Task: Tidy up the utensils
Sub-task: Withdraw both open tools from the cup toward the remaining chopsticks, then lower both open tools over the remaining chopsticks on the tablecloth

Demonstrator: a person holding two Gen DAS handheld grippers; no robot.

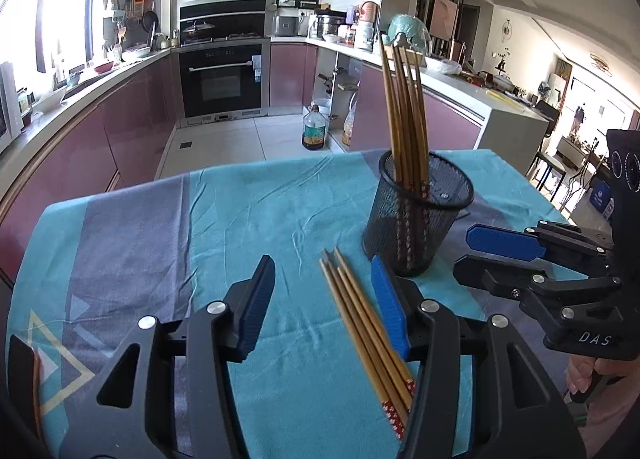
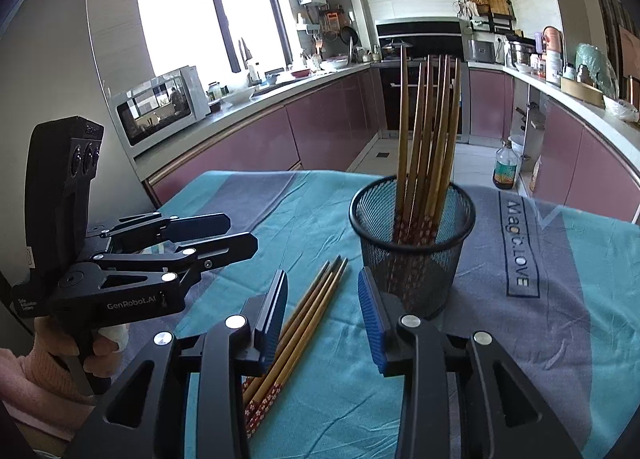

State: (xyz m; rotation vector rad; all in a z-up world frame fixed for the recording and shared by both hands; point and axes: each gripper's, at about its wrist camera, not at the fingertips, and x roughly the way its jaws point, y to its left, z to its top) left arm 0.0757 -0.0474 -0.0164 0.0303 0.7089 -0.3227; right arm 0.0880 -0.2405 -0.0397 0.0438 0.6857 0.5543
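Observation:
A black mesh cup (image 1: pixel 416 215) (image 2: pixel 414 243) stands on the table and holds several wooden chopsticks (image 1: pixel 404 115) (image 2: pixel 430 127) upright. A bundle of loose chopsticks (image 1: pixel 366 323) (image 2: pixel 304 323) with red patterned ends lies flat on the cloth in front of the cup. My left gripper (image 1: pixel 324 299) is open and empty, with the bundle lying between its fingers near the right finger. It also shows at the left in the right wrist view (image 2: pixel 236 233). My right gripper (image 2: pixel 322 315) is open and empty, with the bundle beside its left finger. It also shows in the left wrist view (image 1: pixel 466 251).
A teal and grey cloth (image 1: pixel 192 227) (image 2: pixel 560 299) covers the table. Beyond its far edge lie the kitchen floor, purple cabinets (image 1: pixel 132 119), an oven (image 1: pixel 222 79) and an oil bottle (image 1: pixel 314 131). A microwave (image 2: pixel 160 107) sits on the left counter.

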